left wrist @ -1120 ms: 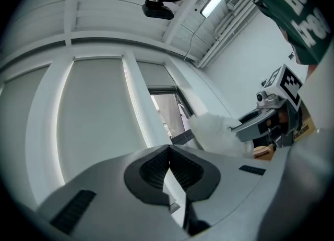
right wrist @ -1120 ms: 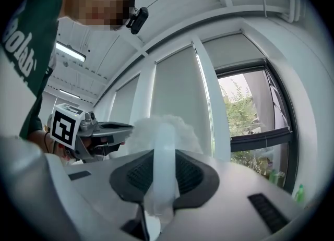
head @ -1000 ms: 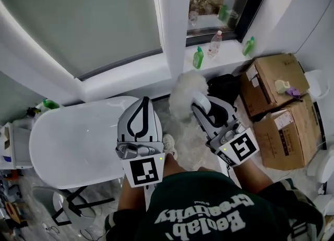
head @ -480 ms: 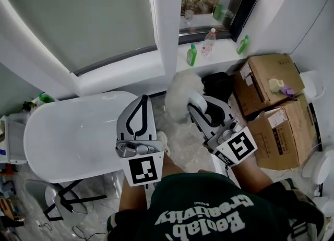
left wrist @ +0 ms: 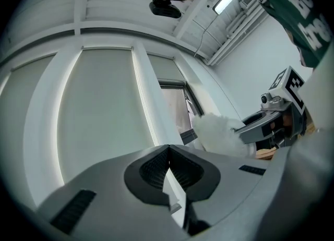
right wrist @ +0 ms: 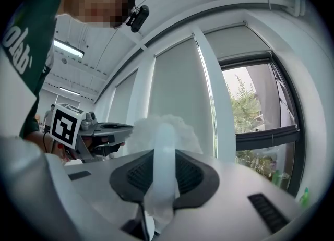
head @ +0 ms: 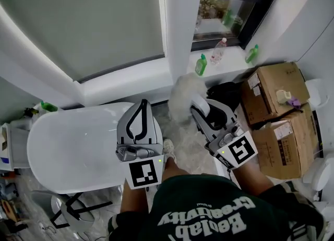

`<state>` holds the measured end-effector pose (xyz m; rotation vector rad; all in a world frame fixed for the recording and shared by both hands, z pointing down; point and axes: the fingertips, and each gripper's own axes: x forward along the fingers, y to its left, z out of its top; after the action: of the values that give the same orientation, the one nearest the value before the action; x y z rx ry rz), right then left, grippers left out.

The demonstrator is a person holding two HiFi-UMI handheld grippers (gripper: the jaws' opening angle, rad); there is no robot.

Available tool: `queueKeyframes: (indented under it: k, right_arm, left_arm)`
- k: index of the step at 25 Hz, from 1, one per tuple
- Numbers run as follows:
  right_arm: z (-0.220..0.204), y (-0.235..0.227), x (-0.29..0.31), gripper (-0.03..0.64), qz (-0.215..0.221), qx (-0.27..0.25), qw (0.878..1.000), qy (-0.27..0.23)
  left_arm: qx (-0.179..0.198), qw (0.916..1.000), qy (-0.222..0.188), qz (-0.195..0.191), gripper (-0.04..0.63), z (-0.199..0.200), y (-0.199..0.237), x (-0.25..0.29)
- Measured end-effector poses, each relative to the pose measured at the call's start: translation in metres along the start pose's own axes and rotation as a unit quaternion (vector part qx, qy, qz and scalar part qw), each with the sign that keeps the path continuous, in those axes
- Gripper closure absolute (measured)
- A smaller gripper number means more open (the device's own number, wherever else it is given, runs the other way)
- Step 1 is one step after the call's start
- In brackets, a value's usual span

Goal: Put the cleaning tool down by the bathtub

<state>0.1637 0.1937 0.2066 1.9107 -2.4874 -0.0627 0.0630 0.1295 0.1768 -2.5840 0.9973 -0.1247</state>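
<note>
In the head view, the left gripper (head: 141, 110) pointed forward over the right end of the white bathtub (head: 68, 146), its jaws clenched together with nothing in them. The right gripper (head: 198, 101) was level beside it, well apart, and grasped the cleaning tool (head: 183, 94), whose fluffy white head hung over the floor (head: 192, 148) between the bathtub's right end and a black bag (head: 225, 91). Beyond them, two green bottles (head: 201, 65) and a clear bottle (head: 219, 51) stood along the windowsill (head: 232, 61), and two cardboard boxes (head: 274, 86) sat on the floor at the right. In the left gripper view, the left gripper (left wrist: 168, 156) showed its jaws pressed shut on nothing, while the cleaning tool's (left wrist: 215, 133) fluffy head and the right gripper (left wrist: 255, 129) appeared off to the right. In the right gripper view, the right gripper (right wrist: 164, 175) had its jaws clamped on the pale handle of the cleaning tool (right wrist: 164, 141), which rose between them into the fluffy head, with the left gripper (right wrist: 112, 130) off to the left.
</note>
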Motion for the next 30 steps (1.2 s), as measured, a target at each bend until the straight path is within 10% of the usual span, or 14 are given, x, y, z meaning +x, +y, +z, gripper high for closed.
queueKeyframes:
  k: [16, 30]
  right_arm:
    - [-0.008, -0.044, 0.169, 0.522, -0.011, 0.001, 1.000, 0.010]
    - [-0.025, -0.053, 0.193, 0.522, -0.009, -0.008, 0.999, 0.039]
  left_arm:
    - [-0.023, 0.9996, 0.006, -0.014, 0.586, -0.053, 0.117, 0.120]
    - [-0.053, 0.9983, 0.002, -0.024, 0.586, -0.078, 0.127, 0.147]
